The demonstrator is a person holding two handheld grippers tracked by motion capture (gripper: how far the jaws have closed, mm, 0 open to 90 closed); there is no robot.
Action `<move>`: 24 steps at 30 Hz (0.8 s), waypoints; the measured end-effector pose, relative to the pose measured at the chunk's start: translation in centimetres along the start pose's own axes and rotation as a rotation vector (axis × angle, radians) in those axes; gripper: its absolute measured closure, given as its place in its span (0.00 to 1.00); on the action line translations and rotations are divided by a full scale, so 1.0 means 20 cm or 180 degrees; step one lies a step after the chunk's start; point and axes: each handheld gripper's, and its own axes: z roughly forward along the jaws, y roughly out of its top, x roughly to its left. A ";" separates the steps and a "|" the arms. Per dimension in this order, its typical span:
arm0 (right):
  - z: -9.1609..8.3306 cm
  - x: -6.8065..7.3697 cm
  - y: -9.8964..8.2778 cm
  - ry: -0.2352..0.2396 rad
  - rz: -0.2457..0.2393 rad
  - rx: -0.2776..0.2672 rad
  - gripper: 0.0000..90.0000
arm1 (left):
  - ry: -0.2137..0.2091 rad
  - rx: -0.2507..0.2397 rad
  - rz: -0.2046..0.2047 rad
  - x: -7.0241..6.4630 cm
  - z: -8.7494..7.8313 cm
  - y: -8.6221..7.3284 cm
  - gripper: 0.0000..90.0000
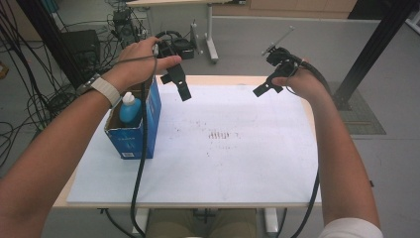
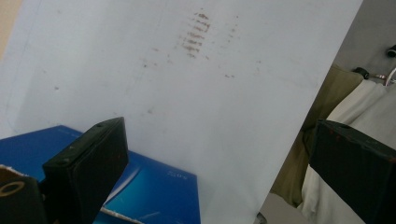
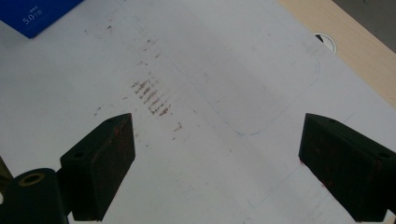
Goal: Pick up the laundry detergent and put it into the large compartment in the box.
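A blue cardboard box (image 1: 133,129) stands on the white sheet (image 1: 237,163) at the table's left, with a blue bottle with a white cap (image 1: 130,108) upright inside it. My left gripper (image 1: 181,85) hovers open above the sheet, just right of the box's far end; its own view looks past wide-apart jaws at the box (image 2: 154,186) and the sheet (image 2: 140,70). Over the sheet's far right edge my right gripper (image 1: 265,88) hangs open too, with nothing between its jaws. Brown smudge marks (image 3: 152,97) lie on the sheet in the right gripper view.
The sheet covers most of a pale wooden table (image 1: 218,79) whose edge has a round cable hole (image 3: 325,41). Cables and black equipment (image 1: 124,25) lie on the floor behind. A black frame post (image 1: 376,44) rises at the far right.
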 end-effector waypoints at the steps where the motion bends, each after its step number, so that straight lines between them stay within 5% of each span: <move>1: 0.00 0.00 0.00 0.0000 0.0003 0.0003 0.12 | 0.0004 0.0002 0.0018 -0.01 0.01 0.00 0.06; 24: 0.02 0.00 -0.02 0.0023 0.0026 0.0011 0.12 | -0.0094 0.0095 0.0485 -0.09 0.21 0.06 0.06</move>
